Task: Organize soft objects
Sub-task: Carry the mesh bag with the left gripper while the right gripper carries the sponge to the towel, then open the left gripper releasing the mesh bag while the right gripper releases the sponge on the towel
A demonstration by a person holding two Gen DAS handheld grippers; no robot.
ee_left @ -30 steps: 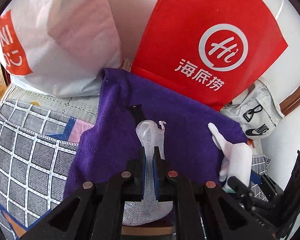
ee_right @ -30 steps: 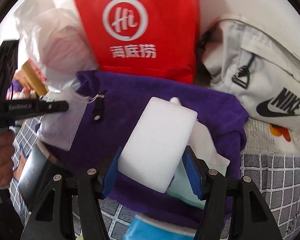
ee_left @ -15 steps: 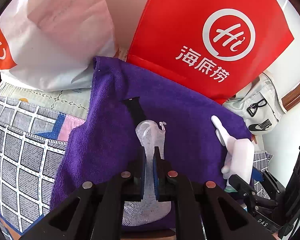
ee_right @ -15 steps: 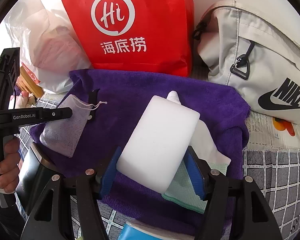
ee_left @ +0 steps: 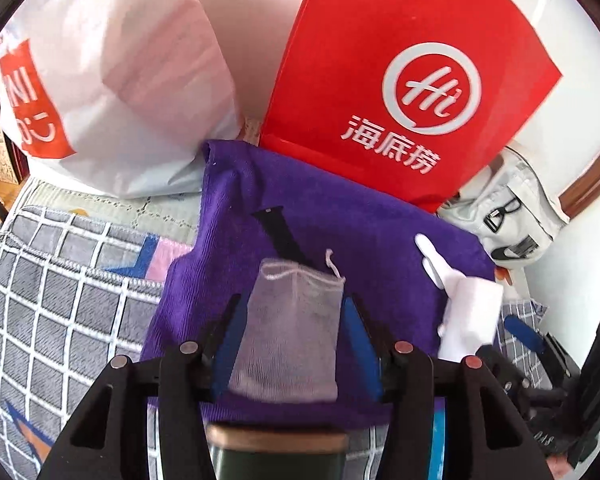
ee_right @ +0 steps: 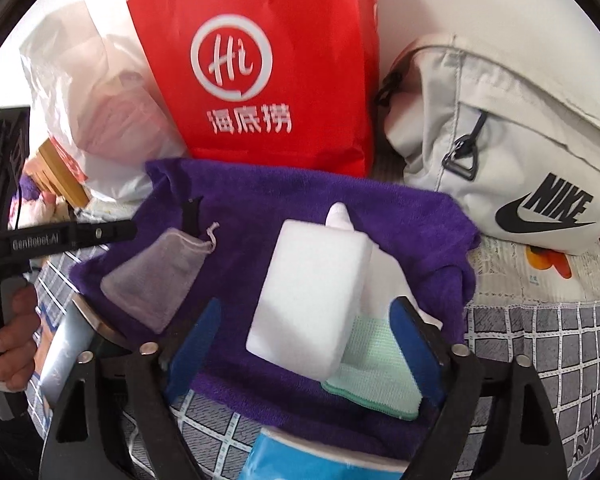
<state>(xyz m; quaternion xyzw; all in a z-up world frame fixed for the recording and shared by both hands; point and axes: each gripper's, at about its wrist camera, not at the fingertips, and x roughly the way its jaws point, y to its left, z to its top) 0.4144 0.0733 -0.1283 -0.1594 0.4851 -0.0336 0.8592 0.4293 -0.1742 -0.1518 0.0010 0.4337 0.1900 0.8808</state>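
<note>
A purple towel (ee_left: pixel 340 232) is spread on the bed. A grey mesh drawstring pouch (ee_left: pixel 291 328) lies flat on it, between the blue pads of my left gripper (ee_left: pixel 293 300). Its jaws are opening and the pads stand just off the pouch. In the right wrist view a white sponge block (ee_right: pixel 312 296) rests on a white cloth (ee_right: pixel 384 276) and a green cloth (ee_right: pixel 376 364). My right gripper (ee_right: pixel 308 303) straddles the sponge with its jaws opening and a gap on each side. The pouch (ee_right: pixel 159 276) lies left of the sponge.
A red paper bag (ee_right: pixel 267 80), a white plastic bag (ee_left: pixel 111 92) and a pale Nike bag (ee_right: pixel 512 160) stand behind the towel. A black strap (ee_left: pixel 279 236) lies beyond the pouch. A person's hand (ee_right: pixel 7 332) holds the left tool. A checked quilt (ee_left: pixel 59 300) surrounds the towel.
The left jaws have parted from the pinched pouch, which now lies spread flat on the towel. The right jaws have widened off the sponge, which rests on the cloths.
</note>
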